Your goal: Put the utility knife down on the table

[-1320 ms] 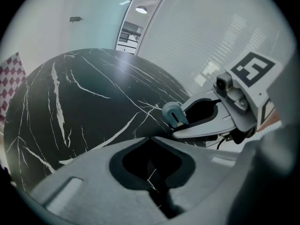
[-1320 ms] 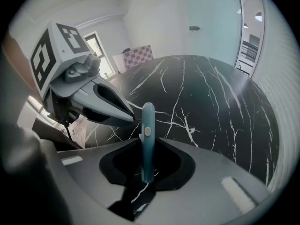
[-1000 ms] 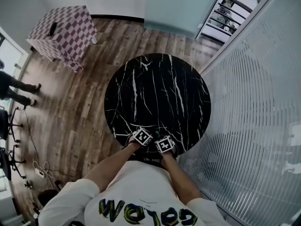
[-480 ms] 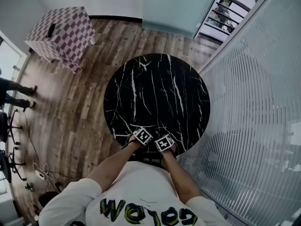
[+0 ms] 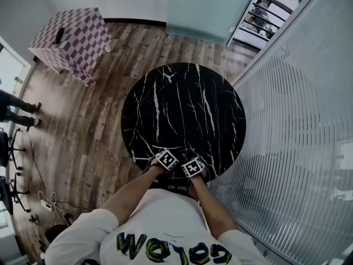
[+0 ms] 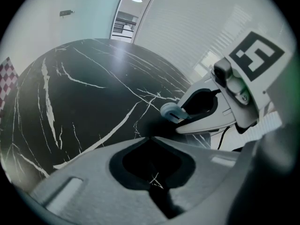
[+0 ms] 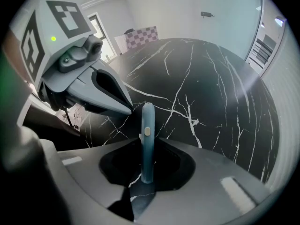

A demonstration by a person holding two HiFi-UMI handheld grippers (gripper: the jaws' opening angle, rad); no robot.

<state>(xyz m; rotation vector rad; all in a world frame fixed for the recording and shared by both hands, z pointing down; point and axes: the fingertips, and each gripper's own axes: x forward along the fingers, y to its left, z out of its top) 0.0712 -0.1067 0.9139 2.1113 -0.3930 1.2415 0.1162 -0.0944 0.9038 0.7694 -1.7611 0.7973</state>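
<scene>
Two grippers at lower centre, over the table [image 5: 182,104] edge.
Advise the right gripper [image 7: 147,125], clamped on the utility knife [image 7: 147,144], lays it flat before release; left gripper [image 6: 150,138] closed, empty.

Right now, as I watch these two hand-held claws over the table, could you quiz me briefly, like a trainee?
1. True or false: the round table has a plain white top.
2. The utility knife is: A) lying on the table; B) clamped in the right gripper; C) on the floor.
3. Fill in: the left gripper holds ____.
Key: 1 false, it is black with white veins; 2 B; 3 nothing, its jaws are shut and empty.
</scene>
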